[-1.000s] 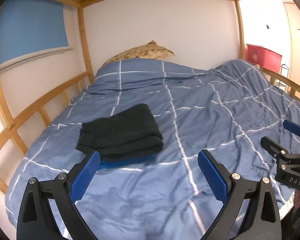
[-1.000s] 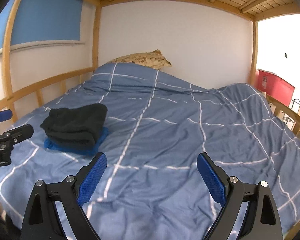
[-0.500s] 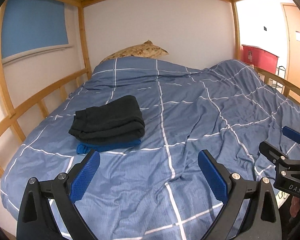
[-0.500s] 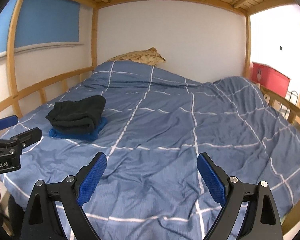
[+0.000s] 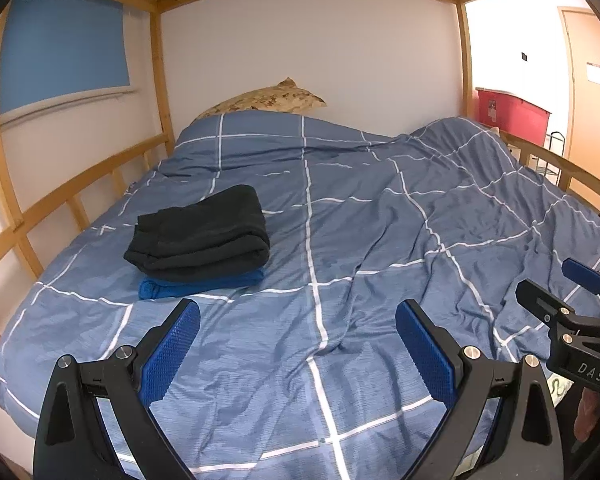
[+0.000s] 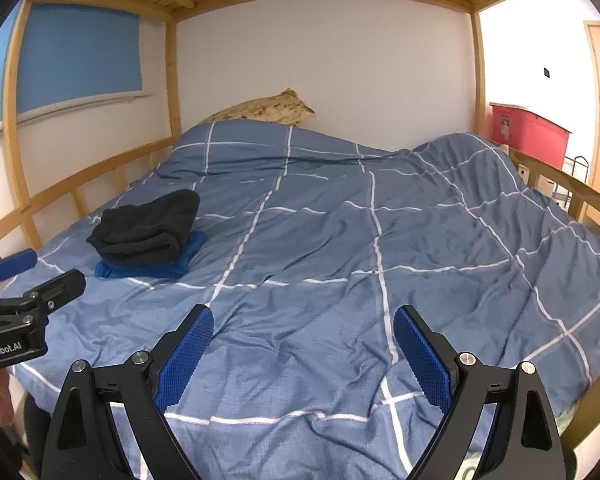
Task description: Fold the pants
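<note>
Folded black pants [image 5: 202, 232] lie stacked on a blue garment [image 5: 196, 285], ahead and left of the left gripper [image 5: 298, 340]; both grippers' fingers are released and empty. Likely soft, light and floppy, the pants are best pinched at a thick folded edge; the right gripper [image 6: 300, 340] is well apart.

1. The duvet [image 5: 360, 208] is showing up blue with a white grid of lines.
2. Black folded pants [image 5: 200, 232] are sitting on a bright blue garment [image 5: 204, 282].
3. The far pillow [image 5: 268, 98] is looking mottled tan and brown.
4. A red bin [image 5: 508, 114] is glowing far right.

A bedroom: wooden bunk bed [image 5: 80, 196] (quilt [image 5: 380, 240], pillow [image 5: 268, 100]).
</note>
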`<state>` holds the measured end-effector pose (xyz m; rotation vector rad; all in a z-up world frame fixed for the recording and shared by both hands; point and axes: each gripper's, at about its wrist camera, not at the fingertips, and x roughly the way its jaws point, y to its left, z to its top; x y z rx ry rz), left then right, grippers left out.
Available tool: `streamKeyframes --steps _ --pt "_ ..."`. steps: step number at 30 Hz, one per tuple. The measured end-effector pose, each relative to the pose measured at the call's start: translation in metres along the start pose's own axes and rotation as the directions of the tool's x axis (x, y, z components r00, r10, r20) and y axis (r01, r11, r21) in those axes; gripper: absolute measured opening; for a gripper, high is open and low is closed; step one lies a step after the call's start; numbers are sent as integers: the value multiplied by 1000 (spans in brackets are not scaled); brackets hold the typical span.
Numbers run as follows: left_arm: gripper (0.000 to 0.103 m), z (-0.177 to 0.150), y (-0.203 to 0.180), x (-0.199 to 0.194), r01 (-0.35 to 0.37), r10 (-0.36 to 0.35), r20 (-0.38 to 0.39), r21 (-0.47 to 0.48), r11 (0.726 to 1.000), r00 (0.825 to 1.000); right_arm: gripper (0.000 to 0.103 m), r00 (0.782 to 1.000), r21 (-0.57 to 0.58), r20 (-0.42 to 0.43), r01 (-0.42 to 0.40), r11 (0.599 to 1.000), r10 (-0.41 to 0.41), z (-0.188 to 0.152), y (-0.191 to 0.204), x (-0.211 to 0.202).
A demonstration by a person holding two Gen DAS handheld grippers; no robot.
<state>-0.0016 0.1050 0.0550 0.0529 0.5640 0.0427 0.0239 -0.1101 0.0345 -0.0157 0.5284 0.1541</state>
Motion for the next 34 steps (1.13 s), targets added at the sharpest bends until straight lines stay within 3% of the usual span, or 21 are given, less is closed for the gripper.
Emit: streamKeyframes --steps 34 --pt "103 0 -19 5 8 -8 1 21 1000 1000 92 999 2 3 36 999 -36 -1 -15 1"
